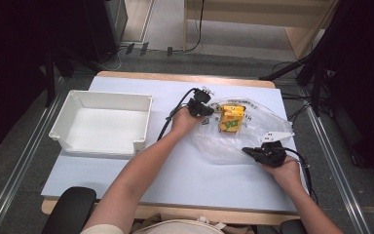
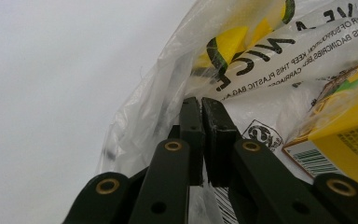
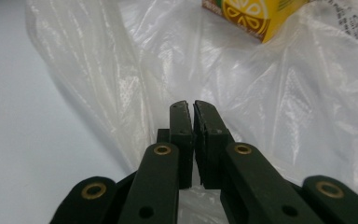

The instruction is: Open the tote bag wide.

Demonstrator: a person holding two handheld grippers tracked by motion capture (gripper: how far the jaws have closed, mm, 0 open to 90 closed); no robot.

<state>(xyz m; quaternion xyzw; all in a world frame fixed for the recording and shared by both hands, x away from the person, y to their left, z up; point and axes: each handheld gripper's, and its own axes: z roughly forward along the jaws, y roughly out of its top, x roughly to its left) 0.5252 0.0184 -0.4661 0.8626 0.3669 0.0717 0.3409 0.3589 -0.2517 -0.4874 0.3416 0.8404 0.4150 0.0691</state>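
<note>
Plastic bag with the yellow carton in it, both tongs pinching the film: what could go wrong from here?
1. The plastic bag is thin and slick; the shut left tongs and right tongs pinch only a little film, so it may slip free or tear.
2. The yellow carton lies loose inside; lifting unevenly could let it slide out.
3. The white tray sits close by; a swinging bag might knock it.
</note>
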